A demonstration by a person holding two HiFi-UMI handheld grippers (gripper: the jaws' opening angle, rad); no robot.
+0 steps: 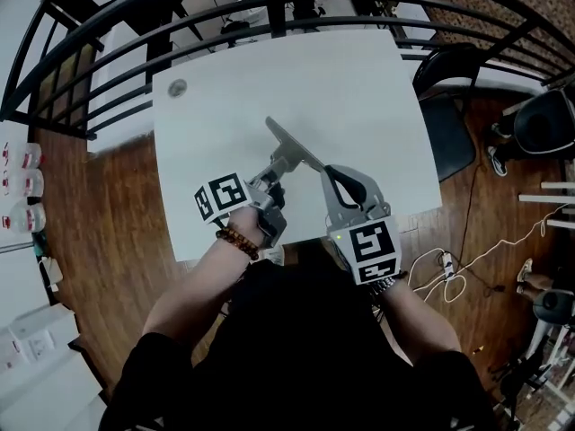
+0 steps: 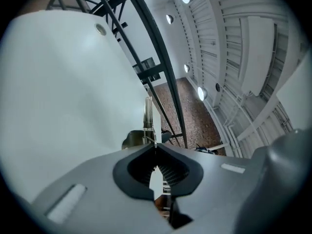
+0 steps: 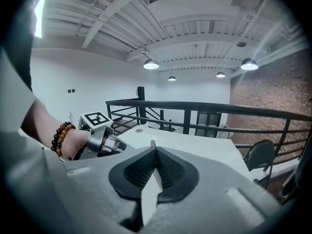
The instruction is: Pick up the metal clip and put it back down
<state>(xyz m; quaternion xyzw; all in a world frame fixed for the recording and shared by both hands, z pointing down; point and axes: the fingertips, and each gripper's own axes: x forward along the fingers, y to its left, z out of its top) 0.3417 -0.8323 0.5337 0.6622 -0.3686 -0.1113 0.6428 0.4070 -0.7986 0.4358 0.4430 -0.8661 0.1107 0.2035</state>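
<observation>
a metal clip [image 1: 287,142] is seen clamped in the closed jaws of the left tool [image 1: 284,163] over the white counter [image 1: 377,79], its narrow end pointed at the black railing [image 1: 269,7]. the right tool [image 1: 325,171], jaws pressed together, is seen just beside the clip's wide end. a small round disc [image 1: 177,87] is seen well apart, and a black chair [image 1: 449,115] at the counter's right.

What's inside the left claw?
The metal clip, pinched in the shut left claw; its arm sticks out ahead. How far it reaches in between the pads is covered.
</observation>
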